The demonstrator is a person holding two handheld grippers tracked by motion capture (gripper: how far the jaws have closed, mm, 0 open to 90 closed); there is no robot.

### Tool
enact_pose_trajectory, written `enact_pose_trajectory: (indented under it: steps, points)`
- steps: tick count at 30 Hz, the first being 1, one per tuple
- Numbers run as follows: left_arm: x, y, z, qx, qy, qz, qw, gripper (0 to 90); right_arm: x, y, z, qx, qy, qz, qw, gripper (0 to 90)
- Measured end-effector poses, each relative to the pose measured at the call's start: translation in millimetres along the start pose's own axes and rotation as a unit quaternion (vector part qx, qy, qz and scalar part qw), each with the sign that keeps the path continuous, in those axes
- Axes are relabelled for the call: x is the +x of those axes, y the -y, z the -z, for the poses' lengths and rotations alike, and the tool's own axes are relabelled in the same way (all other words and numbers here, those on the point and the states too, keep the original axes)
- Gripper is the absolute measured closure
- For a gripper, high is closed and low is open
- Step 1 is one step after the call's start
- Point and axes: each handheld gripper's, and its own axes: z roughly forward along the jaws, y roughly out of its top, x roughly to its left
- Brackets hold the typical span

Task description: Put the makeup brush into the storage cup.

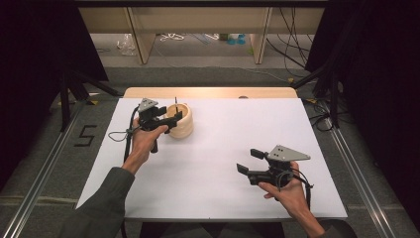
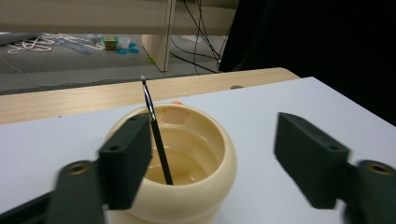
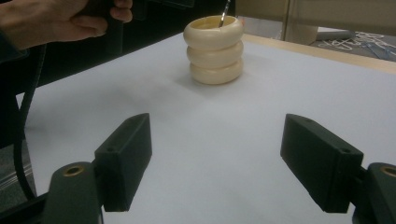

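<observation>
A cream cup [image 1: 182,124] made of three stacked rings stands at the back left of the white table [image 1: 223,134]. A thin black stick [image 1: 176,105] with a pale tip leans inside it. My left gripper [image 1: 169,117] hangs open at the cup's left rim. In the left gripper view the cup [image 2: 196,154] lies between the jaws of the left gripper [image 2: 215,158], and the stick [image 2: 156,133] rises just beside the left jaw. My right gripper [image 1: 249,161] is open and empty at the front right. The right gripper [image 3: 224,158] faces the cup [image 3: 215,49] from well back.
Bare white tabletop lies between the right gripper and the cup. A wooden strip [image 1: 208,92] borders the table's far edge. Beyond it are wooden furniture legs [image 1: 141,37], floor cables [image 1: 292,54], black curtains and stand legs [image 1: 69,89] at both sides.
</observation>
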Motion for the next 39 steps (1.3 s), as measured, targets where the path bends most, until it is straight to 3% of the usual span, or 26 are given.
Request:
enact_pose_trajectory:
  steps: [2, 4, 8, 10, 16, 17, 20, 31, 39]
  points:
    - [-3.5, 1.0, 3.7, -0.001, 0.014, -0.007, 0.9999, 24.4, 0.1, 0.2, 0.0, 0.0, 0.0, -0.001, 1.0, 25.6]
    - [-7.4, 2.0, 7.6, -0.002, 0.015, -0.021, 0.9997, 22.2, 0.0, 0.2, 0.0, 0.003, -0.001, -0.001, 1.0, 25.1]
    - [-14.3, 4.6, 13.3, -0.01, 0.023, -0.024, 0.9994, 16.1, 1.1, 0.2, -1.4, -0.006, -0.008, -0.01, 0.9999, 24.7]
    - [-17.7, 5.8, 17.1, -0.012, 0.027, -0.034, 0.999, 16.1, 1.4, 0.0, -0.9, -0.005, -0.006, -0.012, 0.9999, 24.3]
    - [-23.7, 11.7, 29.3, -0.022, 0.038, -0.039, 0.9983, 15.6, 1.2, -1.3, 1.7, 0.0, 0.007, -0.01, 0.9999, 21.5]
    - [-24.3, 13.0, 30.7, -0.022, 0.039, -0.044, 0.998, 15.6, 1.0, -1.0, 0.2, -0.012, 0.003, -0.008, 0.9999, 21.4]
    - [-26.8, 16.9, 36.8, -0.024, 0.039, -0.056, 0.9974, 15.6, 2.1, -1.5, -0.1, -0.014, -0.003, -0.016, 0.9998, 20.3]
    - [-34.8, 30.5, 48.0, -0.017, 0.047, -0.062, 0.9968, 15.6, 2.4, -2.6, 2.0, -0.016, 0.006, -0.014, 0.9998, 19.3]
    - [-44.7, 39.1, 53.8, -0.014, 0.055, -0.067, 0.9961, 15.6, 2.9, -2.7, 1.2, -0.022, -0.003, -0.016, 0.9996, 18.0]
